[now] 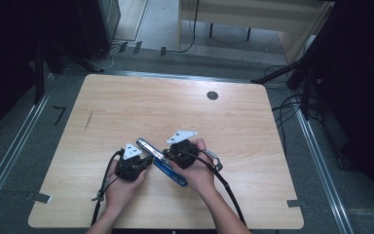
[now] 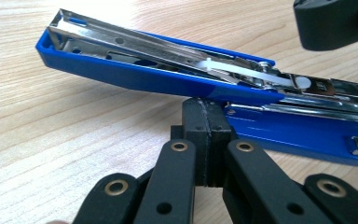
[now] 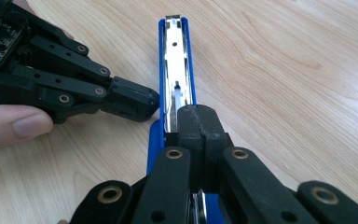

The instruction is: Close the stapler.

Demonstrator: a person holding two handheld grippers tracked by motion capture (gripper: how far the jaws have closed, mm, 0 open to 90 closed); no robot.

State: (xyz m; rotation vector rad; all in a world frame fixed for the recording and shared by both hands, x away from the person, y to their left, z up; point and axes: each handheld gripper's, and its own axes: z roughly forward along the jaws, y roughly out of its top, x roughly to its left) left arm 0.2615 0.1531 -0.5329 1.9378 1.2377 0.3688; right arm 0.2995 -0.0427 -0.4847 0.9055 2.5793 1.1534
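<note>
Blue stapler (image 1: 161, 161) lies on desk (image 1: 233, 126) near front edge, hinged open, metal staple channel (image 2: 158, 46) exposed, likely for reloading. Left claw (image 2: 207, 122) pressed together, tips against stapler's side, bracing it. Right claw (image 3: 200, 126) pressed together, bearing on channel from above.

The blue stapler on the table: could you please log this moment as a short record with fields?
object: blue stapler, opened, metal staple channel exposed
surface: wooden table
left gripper: shut, tips at the stapler's side, contact unclear
right gripper: shut, tips over the metal channel
held: nothing between either pair of jaws
hands: one on each gripper
</note>
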